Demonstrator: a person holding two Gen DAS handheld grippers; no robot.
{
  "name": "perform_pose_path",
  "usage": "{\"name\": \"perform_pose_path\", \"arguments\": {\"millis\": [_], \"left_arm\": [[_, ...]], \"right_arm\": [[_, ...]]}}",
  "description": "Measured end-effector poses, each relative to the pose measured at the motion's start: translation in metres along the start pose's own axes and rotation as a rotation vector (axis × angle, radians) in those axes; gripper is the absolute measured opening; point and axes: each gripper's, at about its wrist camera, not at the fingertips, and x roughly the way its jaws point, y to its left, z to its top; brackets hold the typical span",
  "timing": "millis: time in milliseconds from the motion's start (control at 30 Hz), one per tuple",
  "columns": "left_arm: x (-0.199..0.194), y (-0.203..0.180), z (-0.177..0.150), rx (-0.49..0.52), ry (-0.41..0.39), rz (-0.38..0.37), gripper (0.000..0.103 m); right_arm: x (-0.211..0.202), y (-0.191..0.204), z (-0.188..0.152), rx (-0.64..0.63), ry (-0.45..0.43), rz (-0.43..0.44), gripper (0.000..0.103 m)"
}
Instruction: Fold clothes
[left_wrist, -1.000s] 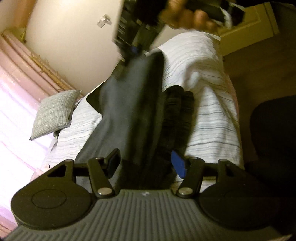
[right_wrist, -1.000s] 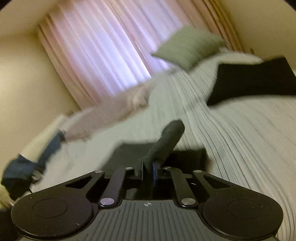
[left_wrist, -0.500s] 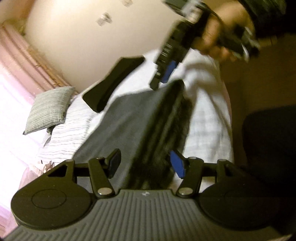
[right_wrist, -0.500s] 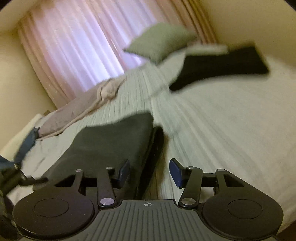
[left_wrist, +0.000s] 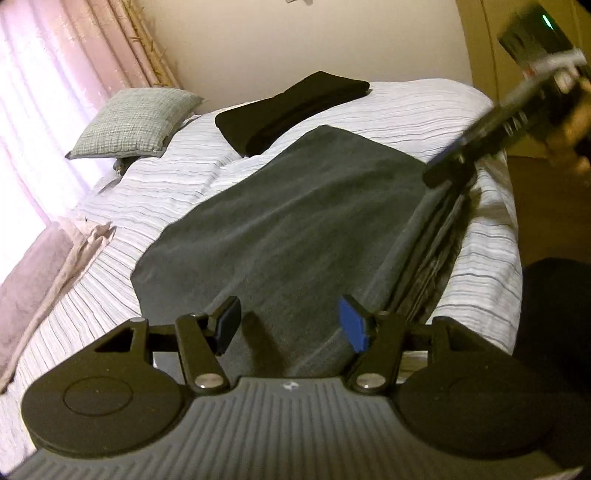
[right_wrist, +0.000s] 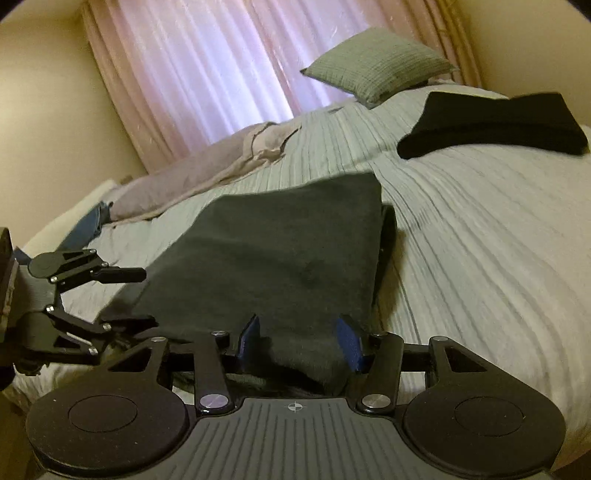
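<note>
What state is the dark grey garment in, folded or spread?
Folded. The dark grey garment lies flat on the striped bed, stacked layers showing along one edge. Both the left gripper and right gripper are open, holding nothing.

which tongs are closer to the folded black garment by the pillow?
Right, probably. The right tongs sit at the grey cloth's end facing the black garment; the left tongs are at the opposite end.

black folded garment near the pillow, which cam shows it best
The left wrist view: the black folded garment is sharp there, its whole outline and folded edge visible on the striped bed cover beside the pillow. The right wrist view shows it too, also whole, but softer with motion blur.
</note>
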Motion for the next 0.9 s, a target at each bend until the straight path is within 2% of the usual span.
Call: {"name": "perform_pose_path", "arguments": {"millis": [167, 233, 333, 367, 400, 433, 467, 533, 633, 733, 767, 800, 833, 867, 900], "left_arm": [[0.011, 0.031, 0.023, 0.033, -0.015, 0.023, 0.055], [0.016, 0.044, 0.033, 0.045, -0.021, 0.033, 0.055], [0.029, 0.064, 0.045, 0.053, -0.011, 0.038, 0.055], [0.041, 0.07, 0.044, 0.038, 0.022, 0.019, 0.054], [0.05, 0.074, 0.041, 0.031, 0.046, 0.004, 0.054], [0.058, 0.076, 0.037, 0.029, 0.064, -0.007, 0.051], [0.066, 0.078, 0.034, 0.026, 0.082, -0.018, 0.05], [0.072, 0.084, 0.033, 0.004, 0.085, -0.031, 0.05], [0.08, 0.099, 0.038, -0.032, 0.082, -0.022, 0.052], [0.099, 0.114, 0.039, -0.06, 0.12, -0.008, 0.052], [0.106, 0.118, 0.037, -0.067, 0.136, -0.006, 0.053], [0.113, 0.121, 0.036, -0.074, 0.152, -0.003, 0.059], [0.117, 0.124, 0.033, -0.091, 0.158, -0.005, 0.061], [0.119, 0.126, 0.03, -0.114, 0.16, -0.01, 0.061], [0.119, 0.127, 0.028, -0.132, 0.157, -0.009, 0.062]], "right_arm": [[0.014, 0.0, 0.051, -0.102, -0.031, -0.036, 0.051], [0.038, -0.005, 0.069, -0.118, 0.007, -0.026, 0.051], [0.078, -0.025, 0.087, -0.044, 0.099, 0.036, 0.049], [0.093, -0.034, 0.092, -0.01, 0.139, 0.05, 0.039], [0.104, -0.044, 0.096, 0.019, 0.16, 0.05, 0.033], [0.112, -0.053, 0.098, 0.041, 0.164, 0.037, 0.015], [0.115, -0.061, 0.1, 0.061, 0.154, 0.015, 0.003], [0.119, -0.071, 0.103, 0.087, 0.126, 0.008, 0.003], [0.111, -0.059, 0.099, 0.03, 0.116, -0.017, 0.004], [0.103, -0.046, 0.096, -0.027, 0.106, -0.043, 0.004], [0.1, -0.042, 0.095, -0.046, 0.103, -0.051, 0.008], [0.098, -0.038, 0.094, -0.065, 0.099, -0.06, 0.015], [0.094, -0.033, 0.092, -0.084, 0.093, -0.065, 0.043], [0.085, -0.024, 0.087, -0.098, 0.07, -0.051, 0.065], [0.077, -0.015, 0.081, -0.112, 0.051, -0.039, 0.065]]}}
